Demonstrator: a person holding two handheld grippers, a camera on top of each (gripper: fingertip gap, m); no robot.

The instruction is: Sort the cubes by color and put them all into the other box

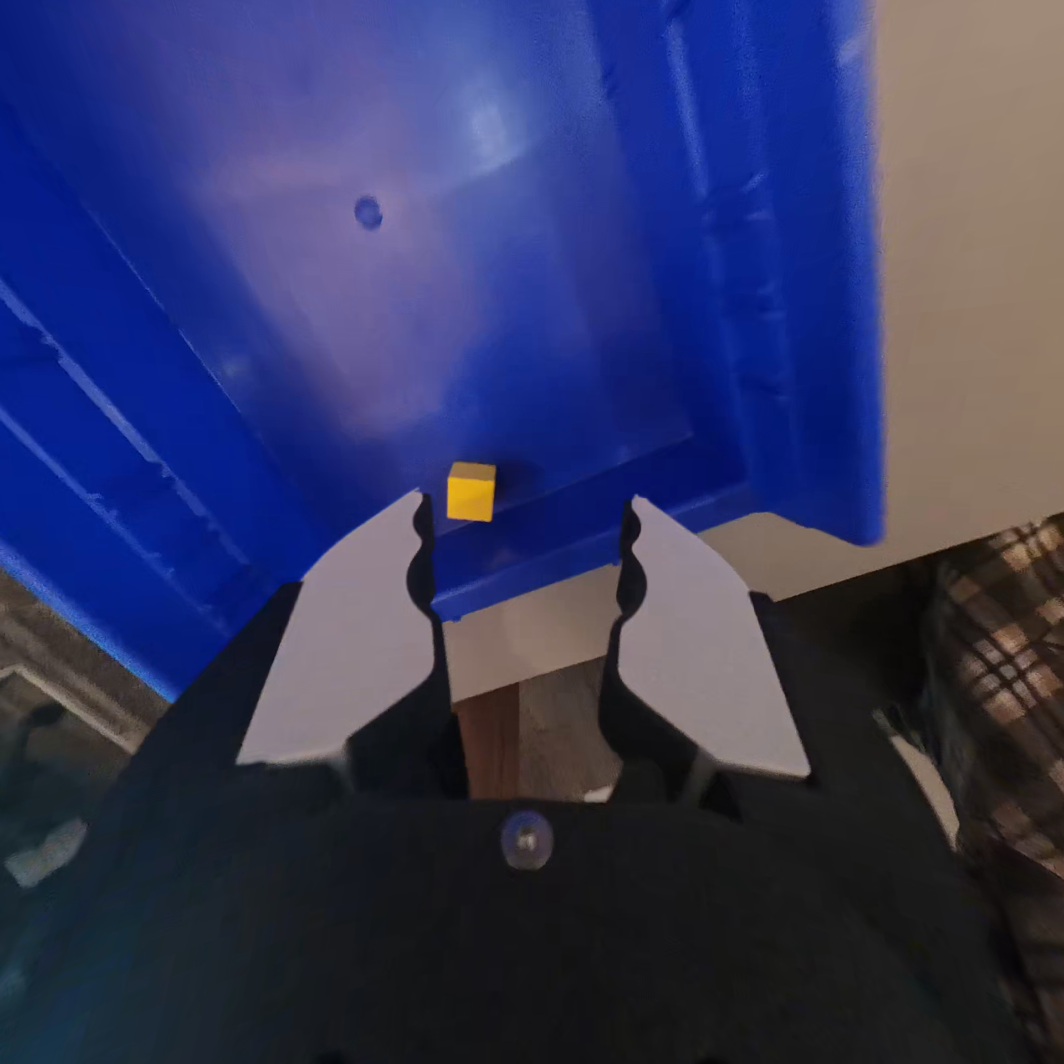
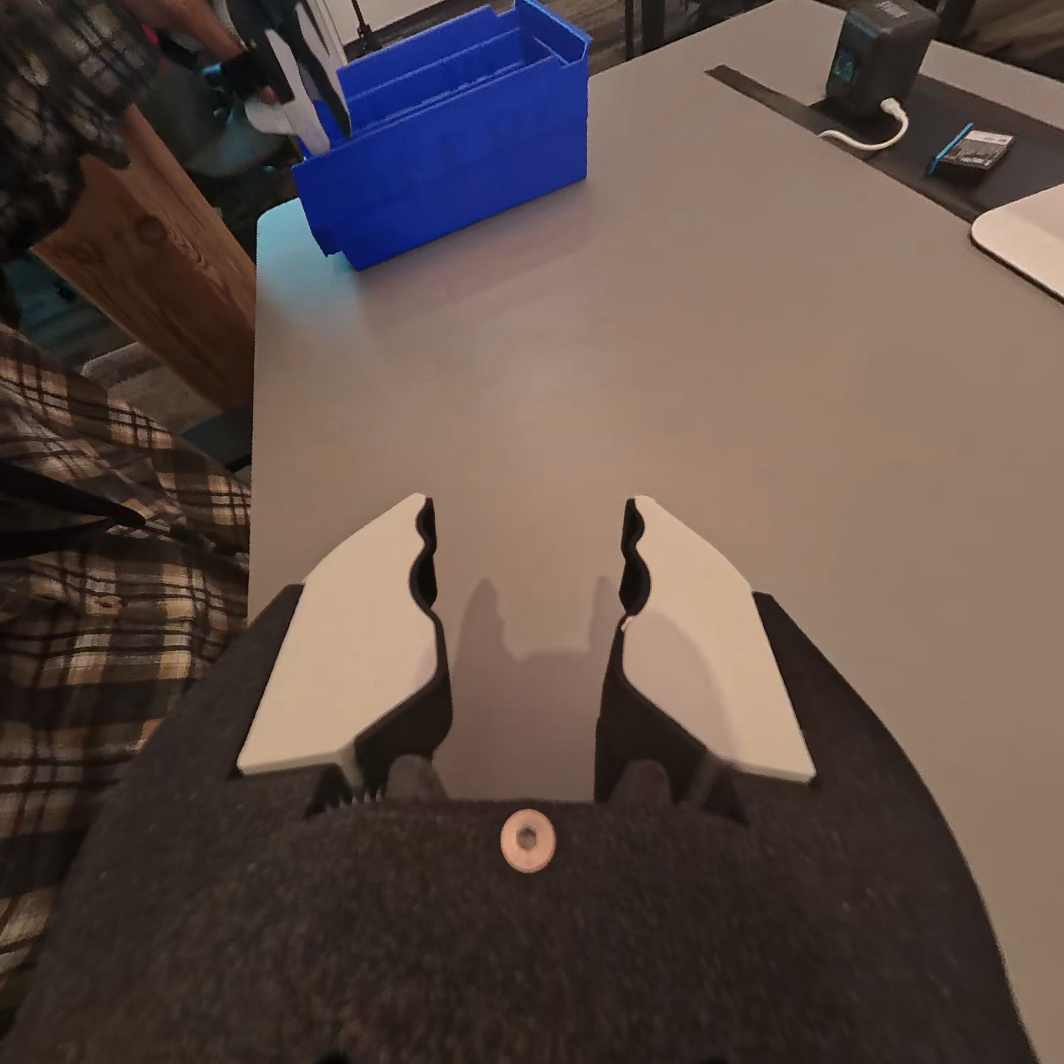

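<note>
The left tongs [image 1: 525, 501] hang spread and empty above the blue plastic box [image 1: 403, 259], where a small yellow cube [image 1: 471, 491] sits against its near wall. The right tongs [image 2: 528, 506], also released, hover over the bare grey table [image 2: 691, 357], well apart from that box.

The cube [image 1: 471, 491] lies in the box [image 1: 518, 230], against its near wall. The box stands at the worktop [image 2: 691, 403] far left corner; the left tool [image 2: 322, 124] hangs over its near end.
</note>
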